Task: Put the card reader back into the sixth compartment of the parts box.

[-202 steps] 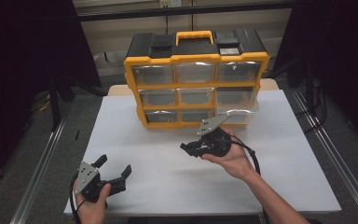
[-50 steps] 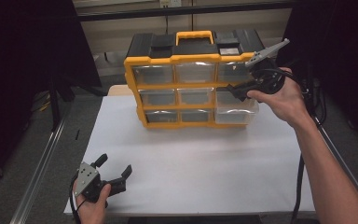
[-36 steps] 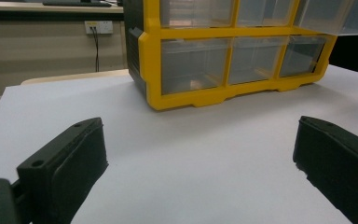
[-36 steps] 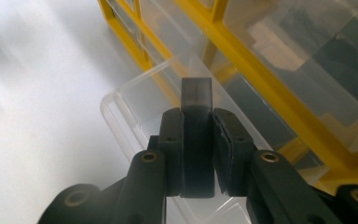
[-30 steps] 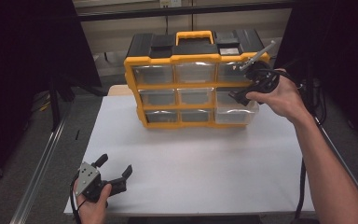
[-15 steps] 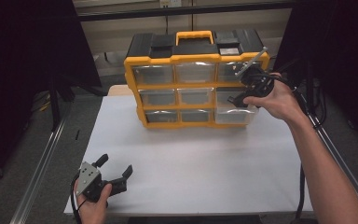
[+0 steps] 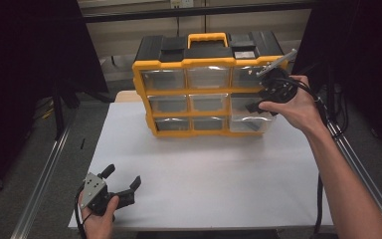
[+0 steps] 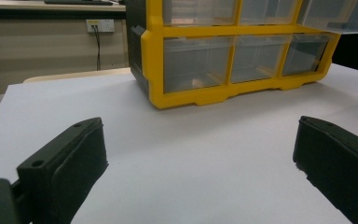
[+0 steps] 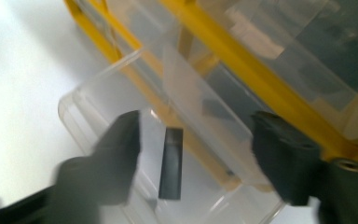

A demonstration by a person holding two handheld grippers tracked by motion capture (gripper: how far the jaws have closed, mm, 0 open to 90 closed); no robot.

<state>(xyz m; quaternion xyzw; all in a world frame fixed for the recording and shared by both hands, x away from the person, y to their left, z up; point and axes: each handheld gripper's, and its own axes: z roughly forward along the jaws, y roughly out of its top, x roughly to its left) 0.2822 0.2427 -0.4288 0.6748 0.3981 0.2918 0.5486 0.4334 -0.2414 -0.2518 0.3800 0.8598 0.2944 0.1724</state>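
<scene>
It looked like a lab or workshop set up for recording. A white-topped table [image 7: 204,169] stood inside an aluminium-rail frame [image 7: 45,174] hung with black curtains [image 7: 25,74]. A yellow parts organiser [image 7: 206,84] with clear drawers sat on it, and a wall socket [image 8: 94,25] showed on the plain panelled wall behind.

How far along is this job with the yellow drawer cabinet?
A small dark piece already lies in the pulled-out clear drawer of the organizer. The right gripper hangs above it, its jaws having just opened. The drawer seemingly still needs pushing shut. The left gripper rests open on the table.
</scene>
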